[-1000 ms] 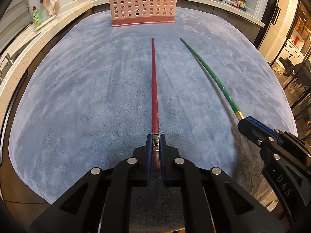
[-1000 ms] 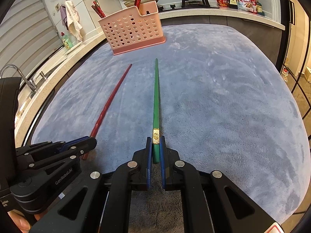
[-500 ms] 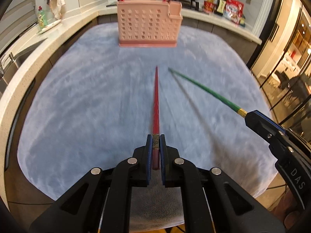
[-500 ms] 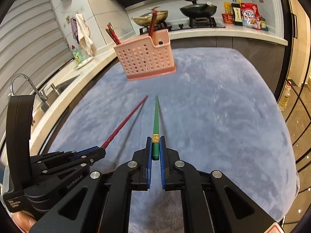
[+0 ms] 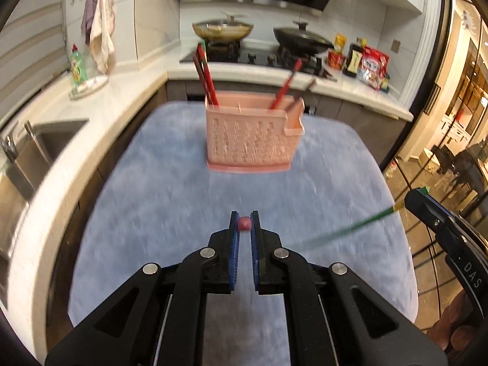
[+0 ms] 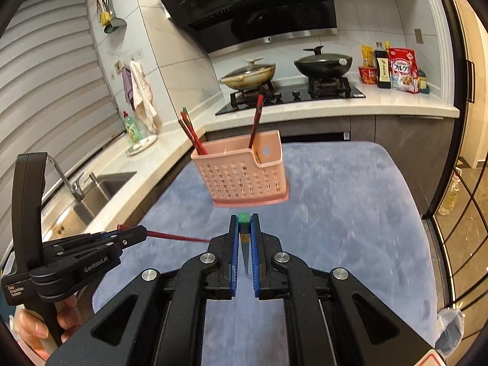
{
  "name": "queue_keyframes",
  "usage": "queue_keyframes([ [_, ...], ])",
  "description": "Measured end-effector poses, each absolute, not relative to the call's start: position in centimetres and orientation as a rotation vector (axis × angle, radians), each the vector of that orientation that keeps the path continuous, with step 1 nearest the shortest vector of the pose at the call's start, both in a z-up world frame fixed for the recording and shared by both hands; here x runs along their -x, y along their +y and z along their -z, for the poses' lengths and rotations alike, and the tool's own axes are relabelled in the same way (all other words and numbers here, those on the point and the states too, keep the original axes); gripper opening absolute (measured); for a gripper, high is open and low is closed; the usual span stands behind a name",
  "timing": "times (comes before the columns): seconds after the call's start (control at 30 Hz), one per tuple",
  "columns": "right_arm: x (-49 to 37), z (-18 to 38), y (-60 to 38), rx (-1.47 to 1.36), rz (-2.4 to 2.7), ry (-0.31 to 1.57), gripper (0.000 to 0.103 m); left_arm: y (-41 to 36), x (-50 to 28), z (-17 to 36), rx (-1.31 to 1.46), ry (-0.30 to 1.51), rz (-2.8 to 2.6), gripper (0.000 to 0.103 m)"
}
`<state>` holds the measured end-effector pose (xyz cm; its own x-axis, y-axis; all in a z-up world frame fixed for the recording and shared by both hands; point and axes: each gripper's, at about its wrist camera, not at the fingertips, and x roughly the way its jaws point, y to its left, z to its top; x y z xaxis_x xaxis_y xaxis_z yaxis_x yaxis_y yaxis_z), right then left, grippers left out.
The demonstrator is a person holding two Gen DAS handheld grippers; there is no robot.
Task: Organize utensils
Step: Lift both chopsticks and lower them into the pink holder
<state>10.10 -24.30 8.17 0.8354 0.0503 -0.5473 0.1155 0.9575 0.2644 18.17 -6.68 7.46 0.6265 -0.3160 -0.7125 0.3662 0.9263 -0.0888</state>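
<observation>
Slender red lacquered chopstick (image 5: 244, 223) pinched end-on between the blue ribbed pads of the left claw (image 5: 244, 224), only its square butt showing from that camera; from the right camera, its thin shaft (image 6: 177, 237) pointing away from the left claw (image 6: 134, 234) toward the middle, up in the air over the cloth. Slender green chopstick (image 6: 243, 218) likewise clamped in the right claw (image 6: 244, 222), butt end up, tapering tip hanging down between the black arms; from the left camera, its blurred green shaft (image 5: 344, 230) slanting out of the right claw (image 5: 411, 196) at the right edge. Both claws tilted downward, held side by side but apart, a person's fingers (image 6: 33, 329) wrapped on the left handle. Ahead of both, standing on the cloth, a pink perforated plastic utensil caddy (image 5: 248, 140), rectangular with a lower side pocket on its right, already holding several red chopsticks (image 5: 206, 76) leaning out of its top. Open air between claws and caddy. Underneath, a plush blue-grey cloth covering the tabletop (image 6: 350, 201), rounded edges dropping off left, right and near. Beyond, a pale stone worktop with a steel sink (image 6: 100, 189) at left and two lidded pans (image 6: 323, 64) on a black hob behind.
</observation>
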Motion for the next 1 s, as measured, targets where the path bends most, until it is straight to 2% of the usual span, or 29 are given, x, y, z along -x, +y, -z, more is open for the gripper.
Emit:
queue_keyframes([
  [0.73, -24.4, -21.5, -27.1, -0.341, 0.017, 0.314, 0.007, -8.2, -30.5, -23.1, -0.002, 0.536, 0.365, 0.007],
  [1.0, -29.8, -22.0, -28.0, -0.336, 0.045, 0.309, 0.007, -9.3, -34.7, -23.4, 0.01, 0.506, 0.358, 0.007],
])
